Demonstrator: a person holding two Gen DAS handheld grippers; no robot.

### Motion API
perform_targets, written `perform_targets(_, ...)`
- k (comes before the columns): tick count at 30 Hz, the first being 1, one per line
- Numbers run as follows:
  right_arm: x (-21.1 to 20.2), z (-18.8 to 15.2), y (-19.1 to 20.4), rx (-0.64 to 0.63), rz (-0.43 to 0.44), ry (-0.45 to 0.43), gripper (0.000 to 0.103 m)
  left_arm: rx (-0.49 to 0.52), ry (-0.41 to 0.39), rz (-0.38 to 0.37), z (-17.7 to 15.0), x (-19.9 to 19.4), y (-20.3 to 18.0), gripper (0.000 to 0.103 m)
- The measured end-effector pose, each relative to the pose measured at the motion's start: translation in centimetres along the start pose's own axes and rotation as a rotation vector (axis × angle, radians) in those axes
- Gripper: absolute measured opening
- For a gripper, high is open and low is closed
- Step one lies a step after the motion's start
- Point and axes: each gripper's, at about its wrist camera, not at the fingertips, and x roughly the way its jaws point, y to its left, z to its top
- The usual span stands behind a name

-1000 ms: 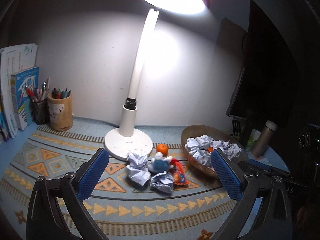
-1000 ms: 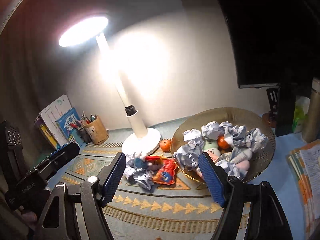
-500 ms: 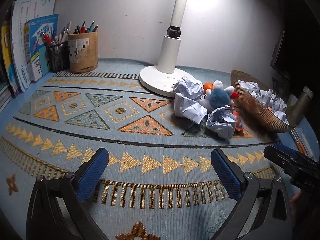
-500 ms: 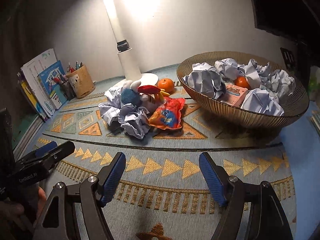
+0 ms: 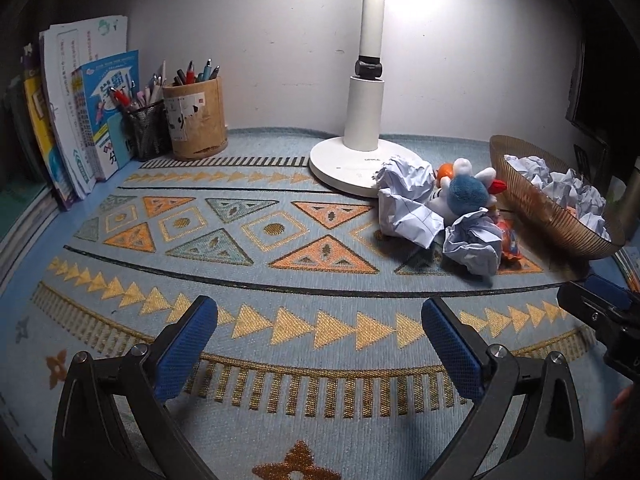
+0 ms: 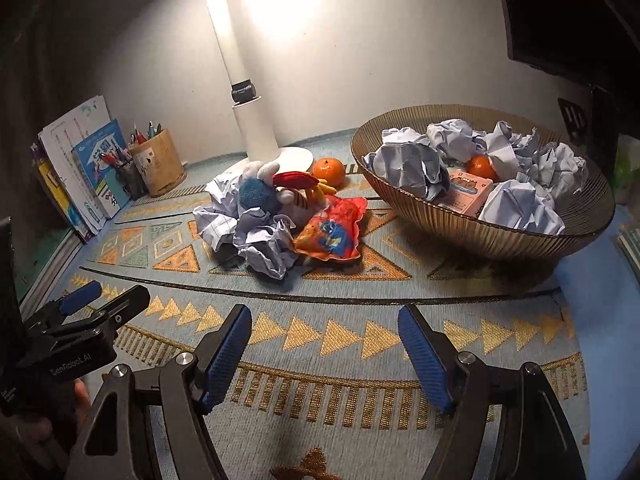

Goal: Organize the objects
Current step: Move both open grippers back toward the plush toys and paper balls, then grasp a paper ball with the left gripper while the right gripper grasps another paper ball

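A pile lies on the patterned mat beside the lamp base: crumpled paper balls [image 5: 408,204] [image 6: 260,240], a blue-and-white plush toy [image 5: 468,192] [image 6: 260,192], an orange snack packet [image 6: 332,232] and a tangerine [image 6: 329,171]. A ribbed brown bowl [image 6: 500,236] [image 5: 548,212] to the right holds several paper balls, a pink box [image 6: 466,192] and another tangerine [image 6: 480,167]. My left gripper [image 5: 320,344] is open low over the mat, well short of the pile, with nothing between its fingers. My right gripper [image 6: 324,352] is open too, nothing between its blue pads, short of pile and bowl.
A white desk lamp [image 5: 364,120] stands at the back. A wooden pen holder [image 5: 196,120], a mesh pen cup [image 5: 144,128] and upright books [image 5: 80,120] fill the back left. A dark monitor [image 6: 560,12] rises at the right. Mat [image 5: 280,264] stretches before both grippers.
Both grippers dropped and tipped downward early in the second, so the lamp head left view and the mat fills the foreground. They have held still since. The jaws stayed wide.
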Motion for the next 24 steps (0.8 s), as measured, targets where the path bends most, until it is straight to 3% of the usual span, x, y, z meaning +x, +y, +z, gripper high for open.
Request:
perform_targets(2,0.1,1.0,0.5,0.024,0.057,0.015,0.074,-0.02,0.026,-0.047,1.6,0.3,0.4,0.102)
perform_targets(4,0.6,2.2,1.4,0.04,0.088,0.023,0.072,-0.054,0.023,-0.142,3.8,0.5,0.9,0.101)
perform_targets(6,1.8,3.2,2.8,0.005,0.106,0.033,0.072,-0.02,0.045,-0.227,5.8,1.8,0.3,0.101)
perform_targets(9,4.5,3.6,4.6,-0.095,0.081,0.071,0.063,0.058,0.076,-0.265,7.1,4.7,-0.9,0.1)
perform_targets(13,6.9,4.2,5.5,-0.177,0.071,0.085,0.063,0.056,0.159,-0.333,7.6,8.8,-1.7,0.095)
perform_targets(15,7.7,4.5,5.7,-0.187,0.076,0.085,0.063,0.044,0.196,-0.344,7.6,10.3,-2.0,0.082)
perform_targets(17,8.4,4.6,6.0,-0.209,0.058,0.086,0.063,0.02,0.228,-0.352,7.4,11.6,-2.1,0.076)
perform_targets(19,8.7,4.5,6.5,-0.232,0.045,0.088,0.051,-0.012,0.246,-0.4,7.2,12.1,-1.8,0.067)
perform_targets(21,9.0,4.2,6.9,-0.258,0.02,0.093,0.048,-0.027,0.249,-0.448,7.2,11.6,-1.8,0.041)
perform_targets(22,9.1,4.1,7.1,-0.269,0.015,0.097,0.04,-0.019,0.244,-0.44,7.2,11.1,-1.9,0.041)
perform_targets(24,8.7,4.0,7.1,-0.265,0.036,0.092,0.035,0.012,0.223,-0.414,7.1,9.9,-2.0,0.041)
